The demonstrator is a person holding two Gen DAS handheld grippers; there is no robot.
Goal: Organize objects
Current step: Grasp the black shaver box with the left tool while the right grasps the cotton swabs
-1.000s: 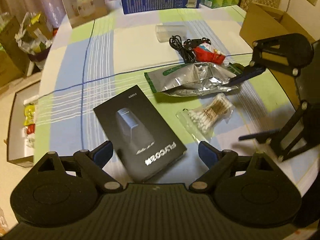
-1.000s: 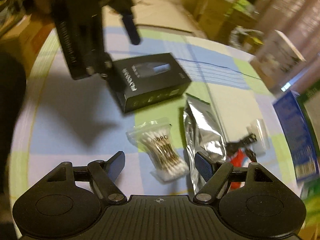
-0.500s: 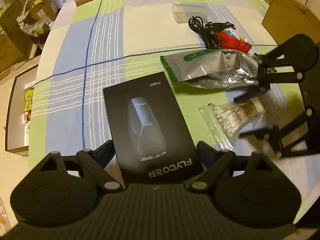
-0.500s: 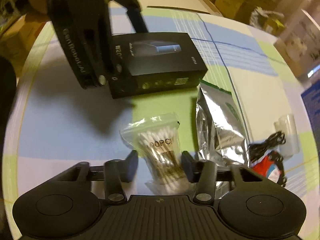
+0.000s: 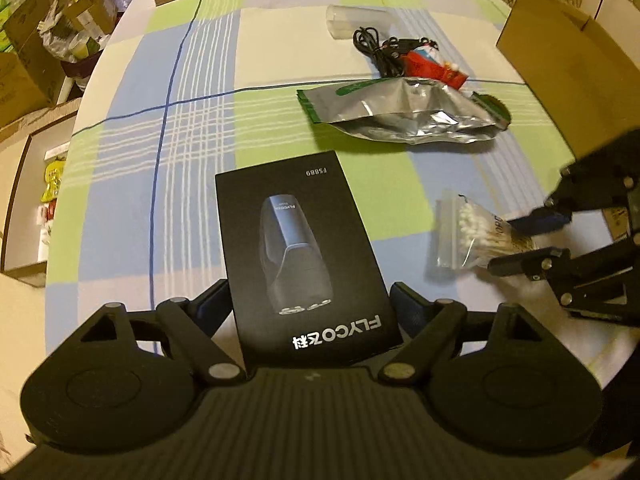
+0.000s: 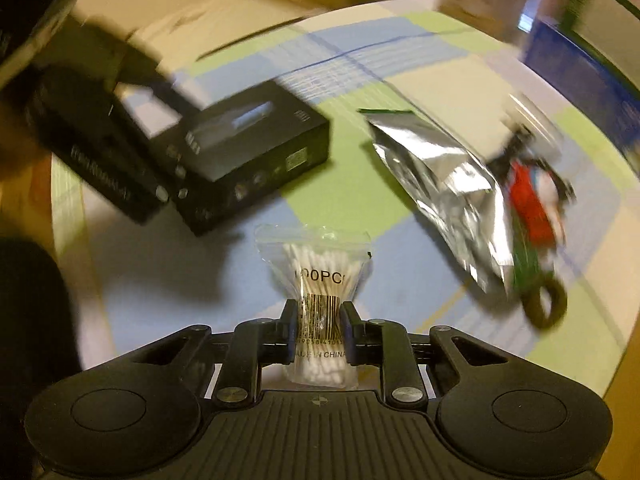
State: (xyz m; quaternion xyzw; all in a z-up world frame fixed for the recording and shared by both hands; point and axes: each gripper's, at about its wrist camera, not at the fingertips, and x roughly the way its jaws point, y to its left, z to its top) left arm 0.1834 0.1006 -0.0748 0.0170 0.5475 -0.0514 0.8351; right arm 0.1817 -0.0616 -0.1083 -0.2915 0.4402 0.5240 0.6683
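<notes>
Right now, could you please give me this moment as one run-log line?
left tongs: open, straddling black box | right tongs: shut on cotton swab bag | foil pouch: on table

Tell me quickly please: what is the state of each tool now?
Left tool: open, one finger on each side of the black box, not clamping it.
Right tool: closed on the cotton swab bag.

black FLYCO shaver box (image 5: 304, 256): lies flat on checked tablecloth | cotton swab bag (image 6: 320, 292): clear zip bag, pinched at its middle | silver foil pouch (image 5: 404, 114): crumpled, lying flat, green ends | black cable (image 5: 380, 50) and red packet (image 5: 434, 70): just behind pouch
</notes>
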